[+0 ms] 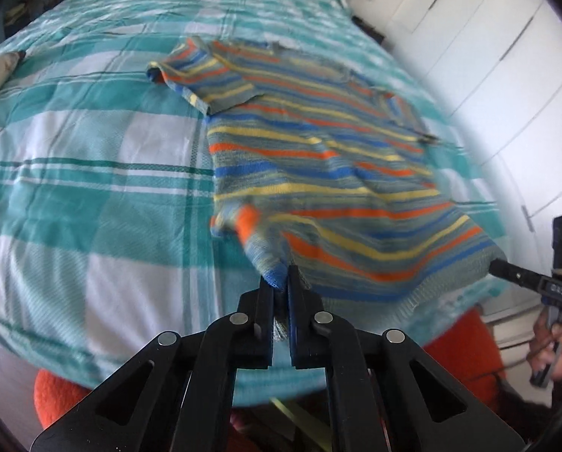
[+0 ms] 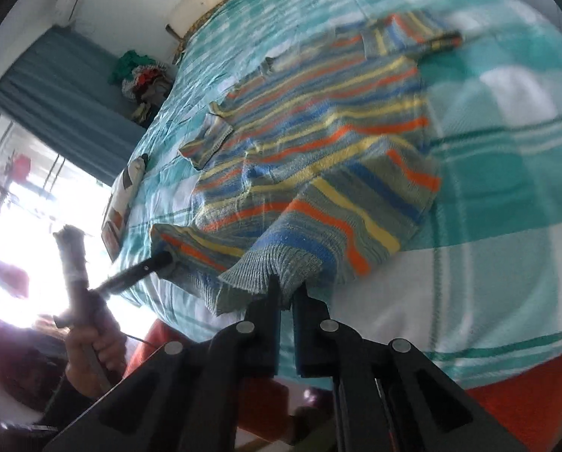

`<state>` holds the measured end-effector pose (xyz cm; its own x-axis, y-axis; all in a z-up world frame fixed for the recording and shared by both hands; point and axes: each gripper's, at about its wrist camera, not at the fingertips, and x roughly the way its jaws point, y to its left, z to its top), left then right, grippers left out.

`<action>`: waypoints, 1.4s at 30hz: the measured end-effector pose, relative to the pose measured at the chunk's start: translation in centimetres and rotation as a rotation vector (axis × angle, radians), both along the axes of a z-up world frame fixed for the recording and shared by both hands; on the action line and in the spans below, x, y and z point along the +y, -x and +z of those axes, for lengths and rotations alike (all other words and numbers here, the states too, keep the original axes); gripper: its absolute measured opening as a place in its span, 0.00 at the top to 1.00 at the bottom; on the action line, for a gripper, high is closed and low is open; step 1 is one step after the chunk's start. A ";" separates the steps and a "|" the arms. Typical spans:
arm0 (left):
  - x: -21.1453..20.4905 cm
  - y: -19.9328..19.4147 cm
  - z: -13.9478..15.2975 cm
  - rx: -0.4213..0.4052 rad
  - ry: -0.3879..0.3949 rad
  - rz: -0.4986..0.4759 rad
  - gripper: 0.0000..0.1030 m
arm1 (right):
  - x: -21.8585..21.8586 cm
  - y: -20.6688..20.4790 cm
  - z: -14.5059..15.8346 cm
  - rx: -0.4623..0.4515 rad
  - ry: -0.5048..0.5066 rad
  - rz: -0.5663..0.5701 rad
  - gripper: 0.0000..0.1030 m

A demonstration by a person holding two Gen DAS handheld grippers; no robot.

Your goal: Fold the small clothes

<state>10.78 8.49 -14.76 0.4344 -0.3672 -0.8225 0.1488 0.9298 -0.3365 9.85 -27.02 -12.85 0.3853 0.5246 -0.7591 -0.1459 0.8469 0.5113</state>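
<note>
Item: striped sweater (image 1: 318, 158) flat on bed (image 1: 92, 143) | Left tool (image 1: 281, 282): clamped on hem corner | Right tool (image 2: 286, 290): clamped on opposite hem corner | Handling: I judge the knit soft, light, stretchy; grip ribbed hem corners, lift evenly.

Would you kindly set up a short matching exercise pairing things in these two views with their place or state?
Things:
1. left gripper
2. right gripper
3. striped shirt
4. pile of clothes

Descriptions:
A. spread on the checked bedcover
B. shut on the shirt's blue hem corner
C. heaped off the bed's far edge
D. shut on the shirt's grey ribbed hem

Pairs: 1-B, 2-D, 3-A, 4-C
</note>
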 end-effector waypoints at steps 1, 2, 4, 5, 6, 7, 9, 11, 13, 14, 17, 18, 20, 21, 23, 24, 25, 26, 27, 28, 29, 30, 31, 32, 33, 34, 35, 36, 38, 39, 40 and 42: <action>0.5 1.0 0.6 -0.001 -0.004 -0.015 0.96 | -0.5 0.8 0.8 -0.002 0.042 0.017 0.94; 0.8 2.2 1.0 0.006 -0.017 -0.035 0.96 | -0.8 1.7 1.7 -0.003 0.104 0.040 0.95; 0.8 3.6 0.5 0.033 -0.054 -0.060 0.96 | -1.1 2.9 1.8 0.014 0.204 0.062 0.95; 0.8 3.6 -0.1 0.049 -0.076 -0.067 0.95 | -1.4 3.3 1.3 0.028 0.244 0.065 0.95; 0.7 3.6 -0.9 0.059 -0.107 -0.067 0.93 | -1.7 3.6 0.5 0.039 0.258 0.068 0.94; 0.6 3.5 -1.9 0.072 -0.139 -0.057 0.92 | -2.4 3.9 -0.4 0.054 0.255 0.059 0.89; 1.1 2.9 -3.5 0.100 -0.130 -0.016 0.92 | -4.3 3.9 -2.6 0.100 0.188 -0.001 0.68; 1.9 2.6 -4.4 0.118 -0.090 0.022 0.92 | -7.0 4.2 -4.0 0.135 0.058 -0.107 0.61; 2.3 2.5 -4.9 0.124 -0.077 0.043 0.92 | -9.5 4.3 -5.7 0.186 -0.097 -0.221 0.61; 2.5 2.4 -5.0 0.125 -0.074 0.048 0.92 | -10.4 4.4 -6.7 0.211 -0.147 -0.274 0.61; 2.3 2.1 -5.3 0.126 -0.075 0.050 0.91 | -10.3 3.9 -9.0 0.249 -0.194 -0.308 0.60; 2.1 2.0 -5.3 0.125 -0.077 0.044 0.87 | -9.5 3.4 -9.8 0.262 -0.223 -0.284 0.60; 1.9 1.9 -5.4 0.118 -0.077 0.037 0.84 | -7.8 2.3 -10.6 0.263 -0.248 -0.233 0.60; 1.8 1.7 -5.6 0.119 -0.077 0.034 0.84 | -6.9 1.7 -11.0 0.264 -0.235 -0.199 0.61; 1.9 1.7 -5.6 0.128 -0.082 0.031 0.96 | -6.2 1.0 -11.1 0.272 -0.186 -0.160 0.94; 2.1 1.8 -5.2 0.124 -0.081 0.038 0.96 | -6.3 1.1 -10.3 0.262 -0.144 -0.155 0.94; 2.4 2.1 -4.8 0.115 -0.074 0.044 0.96 | -6.7 1.3 -8.9 0.238 -0.104 -0.145 0.94; 2.8 2.6 -4.2 0.108 -0.059 0.048 0.96 | -7.0 1.9 -7.5 0.218 -0.062 -0.139 0.94; 3.1 2.8 -3.9 0.106 -0.047 0.047 0.96 | -7.5 2.3 -5.8 0.197 -0.002 -0.134 0.94; 3.2 2.9 -3.6 0.106 -0.034 0.043 0.97 | -8.0 2.6 -4.5 0.185 0.032 -0.133 0.94; 3.2 3.0 -3.7 0.114 -0.030 0.033 0.97 | -8.3 2.8 -3.8 0.182 0.049 -0.136 0.95; 2.8 3.0 -3.9 0.124 -0.040 0.021 0.97 | -8.6 2.7 -3.4 0.190 0.081 -0.137 0.95; 2.5 2.9 -4.3 0.133 -0.066 0.010 0.97 | -8.6 2.5 -3.7 0.199 0.112 -0.132 0.95; 1.9 2.8 -4.9 0.148 -0.099 0.000 0.97 | -8.5 2.5 -4.3 0.212 0.152 -0.126 0.95; 1.7 2.9 -5.4 0.162 -0.122 -0.010 0.97 | -8.5 2.4 -5.1 0.230 0.181 -0.122 0.95; 1.4 2.9 -5.8 0.174 -0.139 -0.018 0.97 | -8.5 2.6 -5.9 0.252 0.198 -0.127 0.95; 1.2 2.9 -6.1 0.183 -0.155 -0.023 0.97 | -8.6 2.6 -6.9 0.273 0.202 -0.140 0.95; 1.4 2.9 -6.4 0.192 -0.156 -0.019 0.96 | -8.6 2.1 -7.5 0.287 0.196 -0.148 0.95; 2.6 2.4 -7.0 0.235 -0.132 0.026 0.95 | -8.4 2.0 -8.5 0.292 0.194 -0.167 0.95; 3.6 2.4 -7.1 0.254 -0.115 0.060 0.94 | -8.2 1.8 -8.3 0.290 0.199 -0.169 0.95; 4.5 2.7 -7.0 0.256 -0.125 0.091 0.94 | -8.1 2.0 -8.4 0.285 0.203 -0.169 0.95; 6.2 3.6 -6.6 0.246 -0.179 0.130 0.94 | -8.0 1.9 -8.0 0.274 0.208 -0.170 0.93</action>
<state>7.16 14.70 -21.41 0.2482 -0.1616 -0.9552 -0.0406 0.9834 -0.1769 7.96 -35.03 -20.89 0.2214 0.2943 -0.9297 0.1237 0.9372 0.3261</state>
